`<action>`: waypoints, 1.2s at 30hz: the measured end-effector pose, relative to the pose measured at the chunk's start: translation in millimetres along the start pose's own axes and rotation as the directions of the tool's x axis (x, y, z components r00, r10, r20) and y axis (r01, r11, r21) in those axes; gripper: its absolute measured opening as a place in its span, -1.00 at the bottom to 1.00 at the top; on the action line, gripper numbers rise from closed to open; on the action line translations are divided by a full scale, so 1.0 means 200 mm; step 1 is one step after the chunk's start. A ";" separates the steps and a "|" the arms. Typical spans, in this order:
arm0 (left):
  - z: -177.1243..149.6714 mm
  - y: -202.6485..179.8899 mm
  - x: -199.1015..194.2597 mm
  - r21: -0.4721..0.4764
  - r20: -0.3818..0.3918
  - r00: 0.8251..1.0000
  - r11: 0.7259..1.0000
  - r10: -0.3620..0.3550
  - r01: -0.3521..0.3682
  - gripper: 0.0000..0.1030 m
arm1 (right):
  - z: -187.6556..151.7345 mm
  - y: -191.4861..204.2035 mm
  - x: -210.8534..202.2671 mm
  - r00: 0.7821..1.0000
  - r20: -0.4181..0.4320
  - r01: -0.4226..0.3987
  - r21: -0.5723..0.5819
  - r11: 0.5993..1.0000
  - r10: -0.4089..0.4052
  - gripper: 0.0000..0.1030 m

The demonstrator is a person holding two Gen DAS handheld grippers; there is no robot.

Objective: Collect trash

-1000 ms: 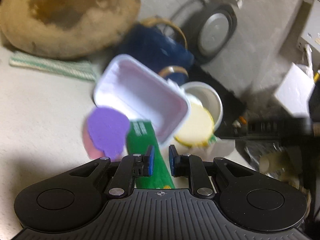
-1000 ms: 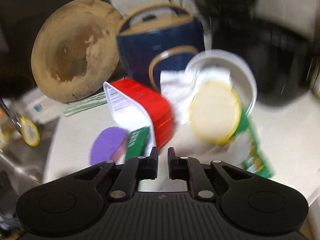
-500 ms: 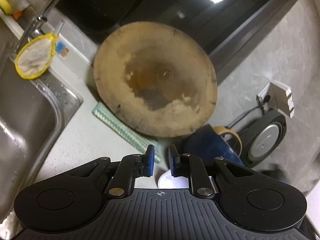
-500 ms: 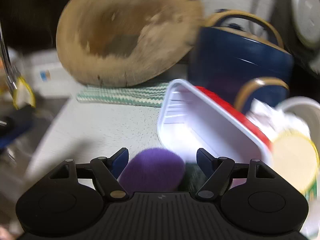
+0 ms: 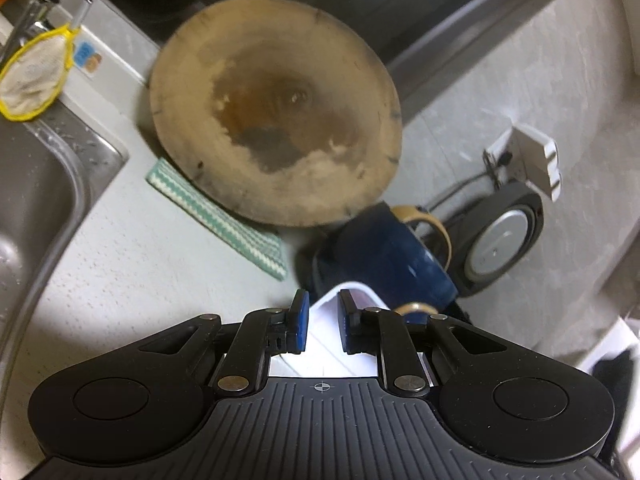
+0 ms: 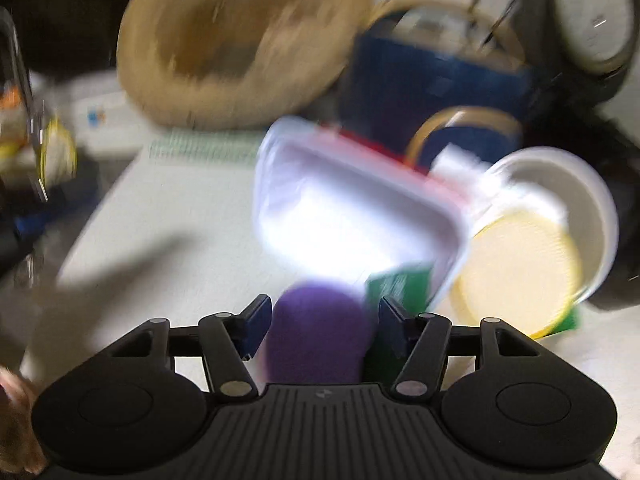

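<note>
My right fingers (image 6: 320, 330) have just been closing, still apart around the purple sponge (image 6: 316, 336) at 6 o'clock, contact unclear from blur. White-and-red tray (image 6: 352, 216) sits just beyond at 12, yellow lid (image 6: 516, 276) at 2. My left fingers (image 5: 322, 326) are narrowly apart, gripping nothing, tray (image 5: 332, 344) below on the counter (image 5: 132, 272).

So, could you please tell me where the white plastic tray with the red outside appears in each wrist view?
Left wrist: only a corner of the white tray shows, low centre, behind the left gripper.
Right wrist: the tray fills the centre, tipped on its side, just beyond the right gripper, blurred.
Shared landmark: the round wooden board leaning at the back, upper left of the tray in both views.
</note>
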State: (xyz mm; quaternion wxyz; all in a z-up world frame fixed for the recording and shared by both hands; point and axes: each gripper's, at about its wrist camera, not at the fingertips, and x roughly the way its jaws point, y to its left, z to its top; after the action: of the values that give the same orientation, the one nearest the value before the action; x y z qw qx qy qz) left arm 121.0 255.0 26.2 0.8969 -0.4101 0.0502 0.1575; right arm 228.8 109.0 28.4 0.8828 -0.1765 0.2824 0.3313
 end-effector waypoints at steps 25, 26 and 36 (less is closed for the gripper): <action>-0.04 0.00 0.09 0.036 -0.121 0.993 0.999 -0.001 0.006 -0.65 | 0.23 -0.24 -0.06 0.901 0.237 0.325 0.182 0.928 -0.362 -0.81; -0.04 0.00 0.10 0.042 -0.131 0.991 0.999 -0.002 0.007 -0.65 | 0.24 -0.25 -0.09 0.894 0.248 0.332 0.193 0.923 -0.374 -0.81; -0.06 -0.01 0.12 0.046 -0.177 0.983 0.998 -0.043 0.052 -0.65 | 0.25 -0.36 -0.25 0.891 0.214 0.326 0.314 0.892 -0.401 -0.81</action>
State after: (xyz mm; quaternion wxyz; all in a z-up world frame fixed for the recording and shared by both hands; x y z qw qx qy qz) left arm 144.3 250.8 15.2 0.9025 -0.4009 0.1232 0.0981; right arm 265.7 58.5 105.6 0.9754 -0.0576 0.1620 0.1382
